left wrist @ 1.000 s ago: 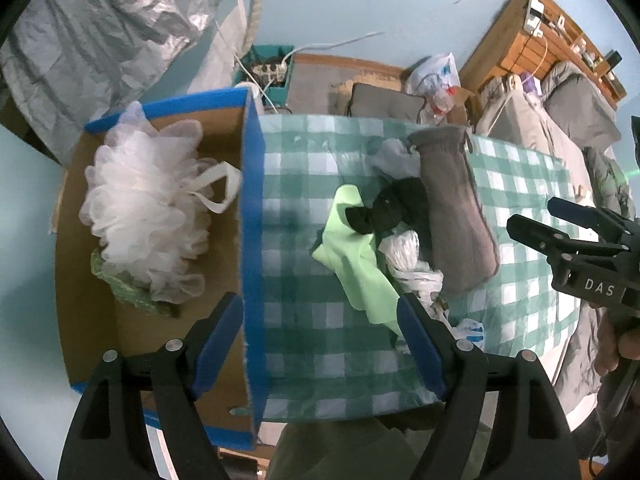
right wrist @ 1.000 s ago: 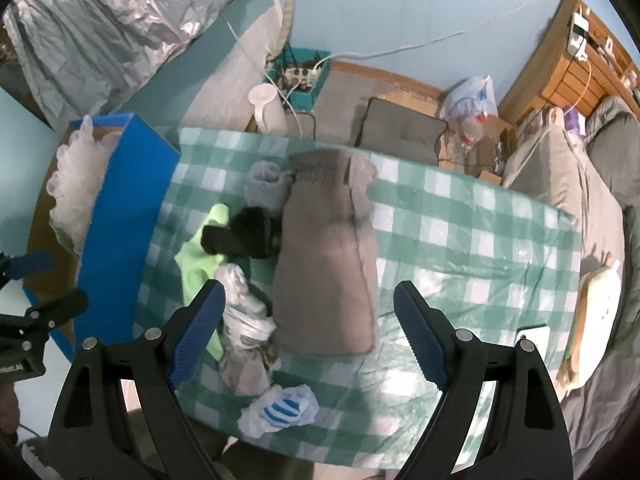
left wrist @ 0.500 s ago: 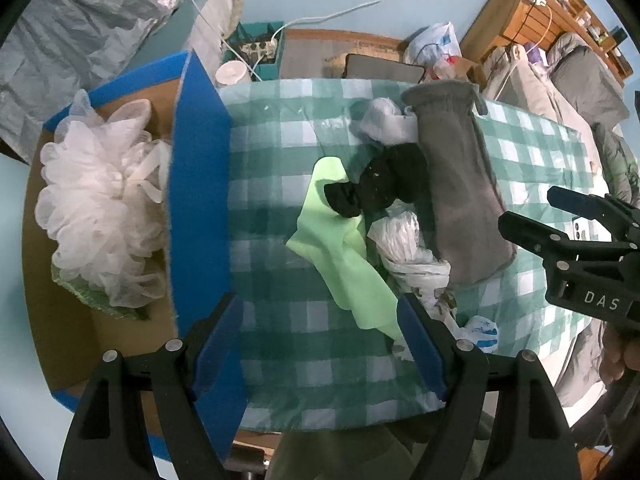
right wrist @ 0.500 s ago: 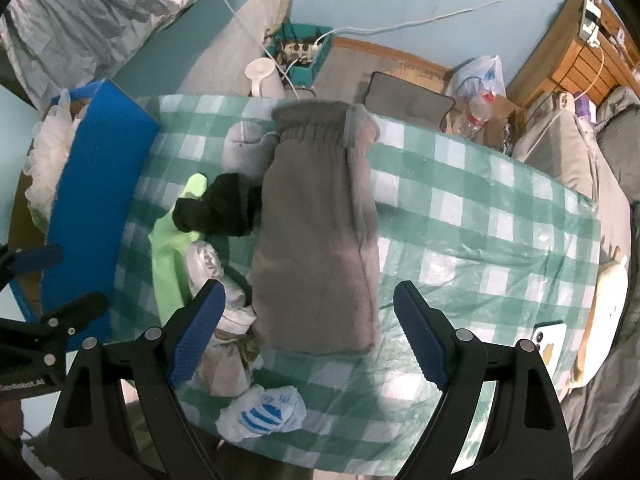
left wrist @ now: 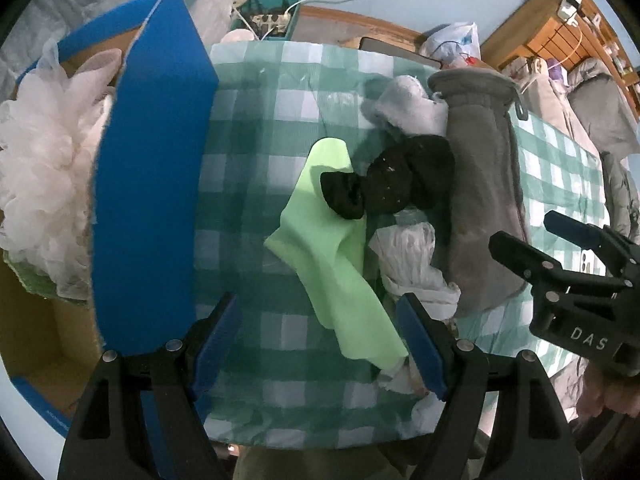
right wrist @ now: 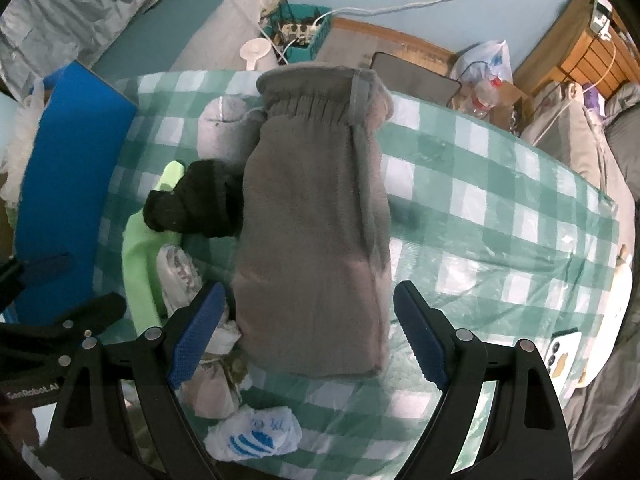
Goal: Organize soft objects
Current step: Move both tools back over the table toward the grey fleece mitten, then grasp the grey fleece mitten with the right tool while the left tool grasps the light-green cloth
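A pile of soft things lies on the green checked tablecloth (left wrist: 256, 184): a light green cloth (left wrist: 332, 264), a black sock (left wrist: 392, 184), a pale grey sock (left wrist: 408, 108), a crumpled white bag (left wrist: 412, 264) and a long grey fleece pouch (right wrist: 316, 220). A blue cardboard box (left wrist: 148, 184) at the left holds a white mesh bath puff (left wrist: 44, 168). My left gripper (left wrist: 320, 340) is open and empty over the near end of the green cloth. My right gripper (right wrist: 308, 336) is open and empty over the near end of the grey pouch.
A small white bag with blue stripes (right wrist: 256, 436) lies near the table's front edge. A phone (right wrist: 564, 348) lies at the right edge. Beyond the table are a teal crate with cables (right wrist: 300, 36), a plastic bag (right wrist: 488, 60) and wooden shelves (left wrist: 560, 20).
Both grippers have come lower and closer to the pile. The left one has shifted right, from beside the box toward the green cloth. Both stay open.
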A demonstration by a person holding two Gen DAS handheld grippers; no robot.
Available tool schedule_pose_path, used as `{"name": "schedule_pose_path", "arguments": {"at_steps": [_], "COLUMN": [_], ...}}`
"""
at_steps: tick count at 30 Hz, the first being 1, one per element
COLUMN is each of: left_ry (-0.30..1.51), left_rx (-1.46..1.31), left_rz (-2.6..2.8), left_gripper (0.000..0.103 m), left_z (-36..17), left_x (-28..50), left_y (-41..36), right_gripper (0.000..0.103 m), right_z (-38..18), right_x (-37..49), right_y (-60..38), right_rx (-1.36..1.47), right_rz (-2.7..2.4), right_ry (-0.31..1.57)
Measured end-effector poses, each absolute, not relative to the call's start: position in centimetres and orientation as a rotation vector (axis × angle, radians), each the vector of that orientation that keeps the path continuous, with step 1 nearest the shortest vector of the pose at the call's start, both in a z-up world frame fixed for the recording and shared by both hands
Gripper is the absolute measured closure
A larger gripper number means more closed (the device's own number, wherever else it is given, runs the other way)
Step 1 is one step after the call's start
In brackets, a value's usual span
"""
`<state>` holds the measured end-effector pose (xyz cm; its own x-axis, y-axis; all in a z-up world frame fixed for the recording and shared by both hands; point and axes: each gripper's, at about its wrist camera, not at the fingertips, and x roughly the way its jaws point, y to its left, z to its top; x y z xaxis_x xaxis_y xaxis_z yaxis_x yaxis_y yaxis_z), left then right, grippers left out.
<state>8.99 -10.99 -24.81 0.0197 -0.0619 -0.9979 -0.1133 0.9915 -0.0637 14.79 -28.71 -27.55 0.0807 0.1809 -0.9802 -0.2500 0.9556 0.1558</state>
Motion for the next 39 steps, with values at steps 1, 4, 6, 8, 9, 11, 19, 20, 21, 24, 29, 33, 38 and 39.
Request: {"name": "schedule_pose_path", "arguments": {"at_steps": [1,4,6,8,9,11,19,20,21,24,29,33,38,39], "left_ry": [1.552,1.566,1.575,1.573,1.572,1.581,1.574,1.571,1.573,1.583,1.583,1.552,1.522,1.523], "left_rx": [-0.136,-0.125,-0.108,-0.088,-0.087,-0.082,-0.069,-0.071,-0.069,-0.064,-0.065,-0.052,-0.022,-0.017], "left_rz": [0.044,0.059,0.075,0.095,0.098,0.104,0.107,0.107,0.108,0.112,0.111,0.073,0.022,0.016], "left_gripper": [0.022,0.022,0.022,0.022,0.022,0.022,0.022,0.022,0.022,0.022,0.022,0.037,0.088,0.092], "left_z": [-25.0,-25.8,-26.3,-26.7,-26.8,-27.2,-28.0,-28.1,-28.3,-29.1,-30.0,-30.0,-29.3,-29.3], "left_x": [9.0,9.3,9.5,9.5,9.5,9.5,9.6,9.7,9.7,9.6,10.0,9.7,9.3,9.2], "left_y": [-11.0,-11.1,-11.1,-11.0,-10.9,-10.8,-10.8,-10.7,-10.7,-11.0,-11.4,-11.5,-13.2,-13.3], "right_gripper": [0.018,0.018,0.018,0.018,0.018,0.018,0.017,0.017,0.017,0.017,0.029,0.050,0.072,0.073], "right_z": [-27.7,-28.4,-28.9,-29.4,-29.5,-30.0,-31.1,-31.3,-31.4,-31.8,-32.2,-31.8,-31.6,-31.5], "right_x": [14.9,15.1,15.4,15.6,15.6,15.7,16.0,16.0,16.0,15.9,15.7,15.9,15.8,15.7], "right_y": [-28.7,-28.5,-28.5,-28.4,-28.3,-28.2,-27.8,-27.8,-27.8,-28.0,-28.8,-29.1,-30.1,-30.4], "right_rx": [-0.058,-0.062,-0.066,-0.069,-0.073,-0.083,-0.130,-0.133,-0.137,-0.146,-0.164,-0.169,-0.155,-0.152], "right_rz": [0.324,0.325,0.322,0.316,0.313,0.304,0.282,0.281,0.282,0.288,0.295,0.310,0.314,0.312], "right_ry": [1.458,1.468,1.477,1.483,1.486,1.489,1.500,1.501,1.502,1.496,1.466,1.454,1.441,1.438]}}
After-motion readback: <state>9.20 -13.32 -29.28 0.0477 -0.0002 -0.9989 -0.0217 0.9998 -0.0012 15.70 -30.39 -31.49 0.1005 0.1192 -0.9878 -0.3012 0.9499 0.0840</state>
